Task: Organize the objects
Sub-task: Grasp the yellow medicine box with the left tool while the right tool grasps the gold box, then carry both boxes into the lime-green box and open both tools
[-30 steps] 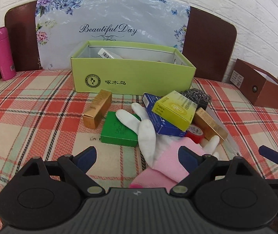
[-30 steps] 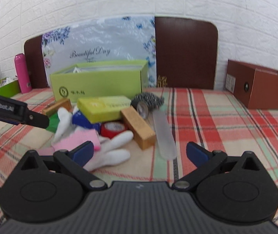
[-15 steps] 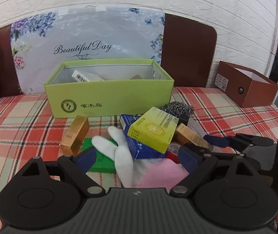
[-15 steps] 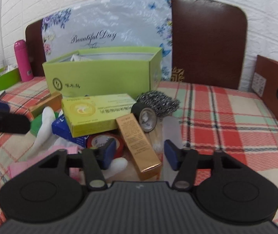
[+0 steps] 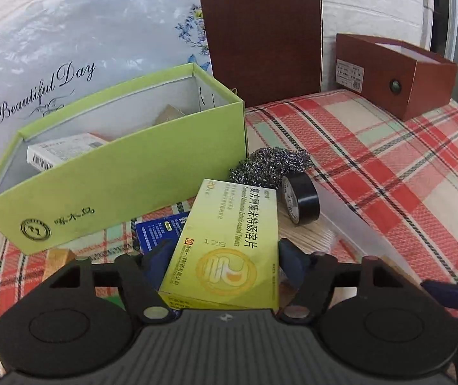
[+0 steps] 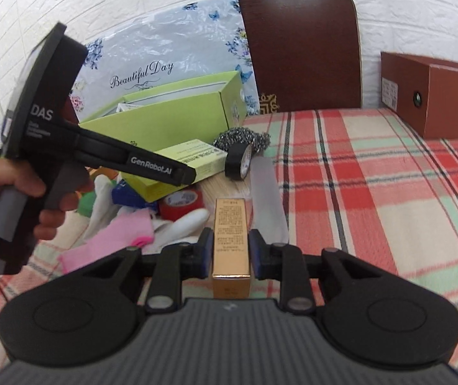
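My left gripper point(image 5: 225, 261) is shut on a yellow tablet box point(image 5: 229, 243), its blue pads against both long sides. That box also shows in the right wrist view point(image 6: 184, 166), under the left gripper's body point(image 6: 100, 150). My right gripper point(image 6: 230, 250) is shut on a gold box point(image 6: 230, 237) that lies lengthwise between its pads. The open green box point(image 5: 116, 173) stands just behind the pile and holds a white carton point(image 5: 62, 154).
A black tape roll point(image 5: 299, 199), steel scourer point(image 5: 270, 166), blue box point(image 5: 158, 227), red tape roll point(image 6: 181, 202), white glove and pink cloth point(image 6: 113, 240) lie on the plaid cloth. A frosted strip point(image 6: 266, 199) lies right of the gold box. A brown box point(image 5: 395, 73) stands far right.
Both grippers moved forward into the pile and closed. The left one now grips the yellow tablet box; the right one now grips the gold box.
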